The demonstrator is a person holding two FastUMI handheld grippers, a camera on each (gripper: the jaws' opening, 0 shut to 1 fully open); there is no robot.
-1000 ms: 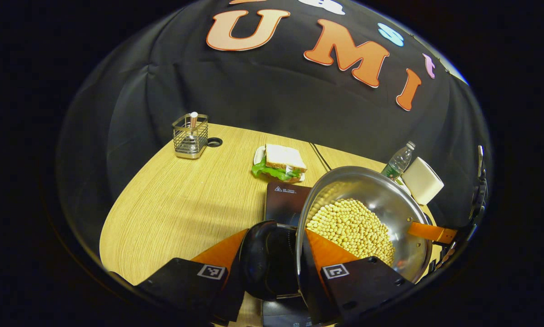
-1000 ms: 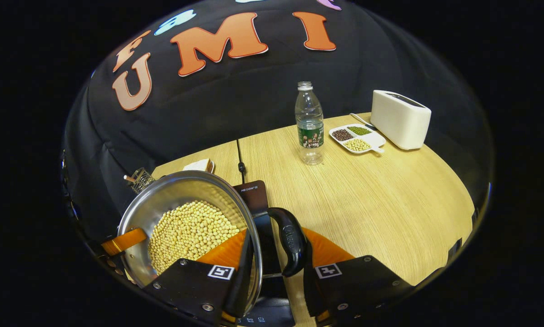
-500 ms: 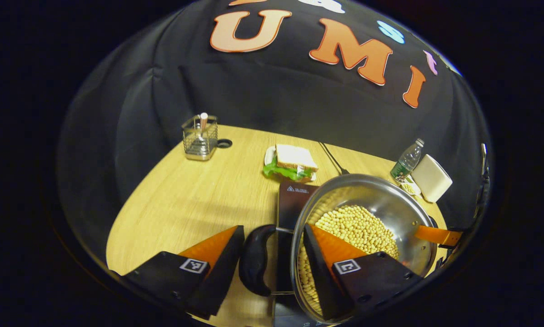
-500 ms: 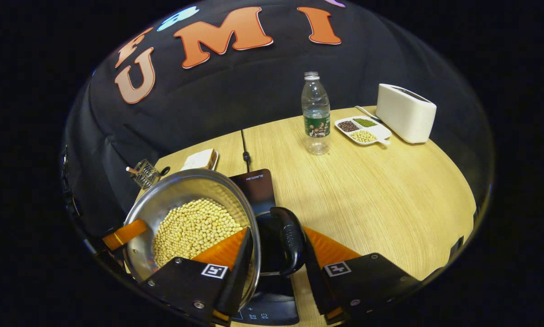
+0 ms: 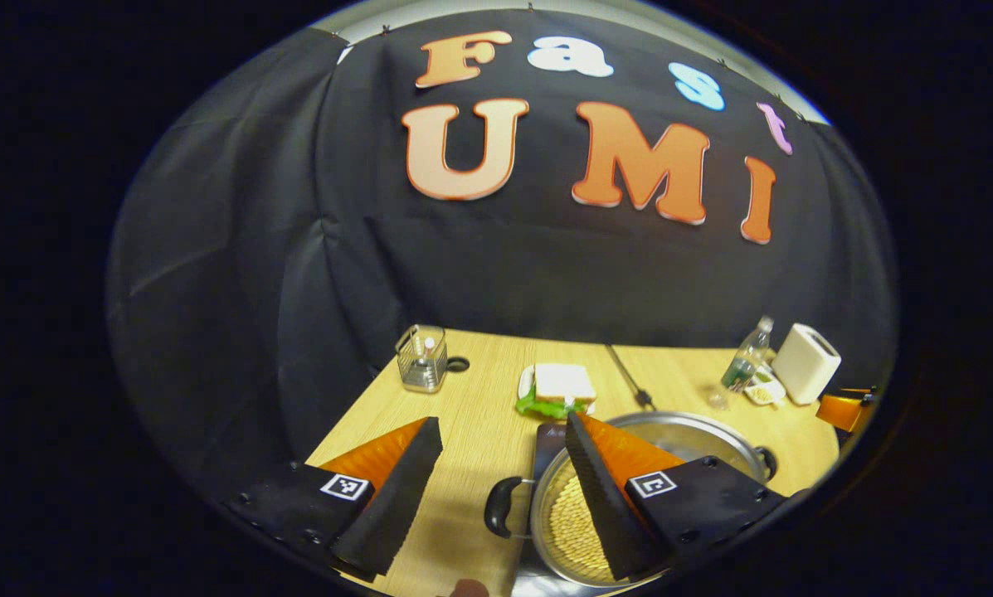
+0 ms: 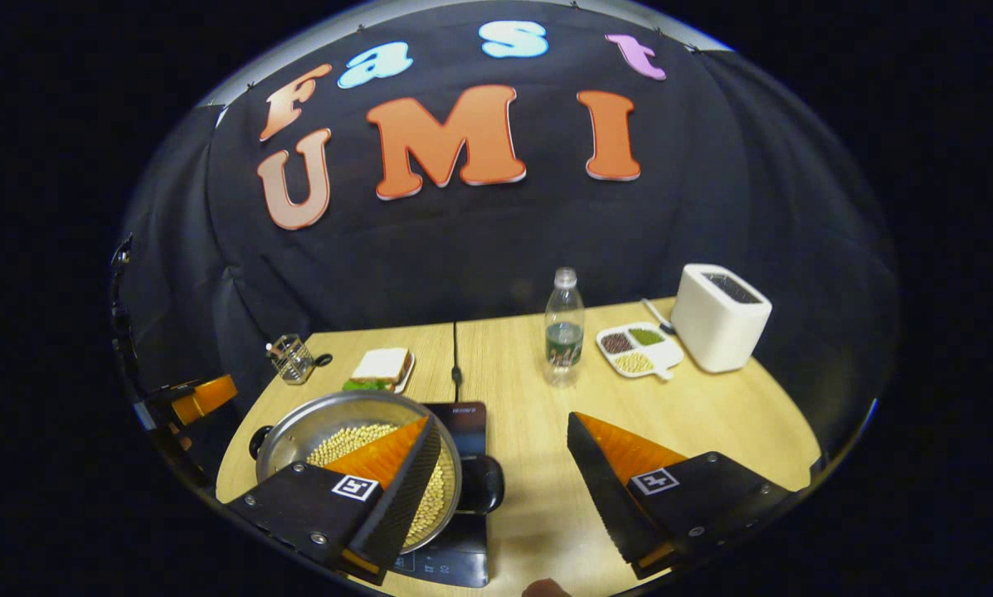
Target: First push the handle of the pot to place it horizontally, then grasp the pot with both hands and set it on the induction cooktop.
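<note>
Left gripper [image 5: 496, 489]: its jaws are standing wide apart and gripping nothing; it is hanging above the table, clear of the pot.
Left handle [image 5: 500, 507]: it is lying in the gap between the left gripper's fingers but well below them, untouched, sticking out sideways from the pot's rim.
Right gripper [image 6: 504, 489]: it is likewise spread open and empty, sitting above the pot rather than on it.
Right handle [image 6: 481, 495]: it is showing just beside the right gripper's inner finger, lower down, with no contact.
Pot [image 6: 297, 431]: it is sitting on the induction cooktop [image 6: 463, 414], filled with pale beans, its two handles lying along a line running side to side.
Key relation: each handle is lying below and just ahead of its own gripper, so the left gripper is nearer the left handle and the right gripper nearer the right.
Judgement: the pot appears to be already placed, with both grippers let go of it.
Farther off: a sandwich [image 5: 558, 388], a water bottle [image 6: 562, 336] and a toaster [image 6: 718, 315] are standing well apart from the pot.
</note>
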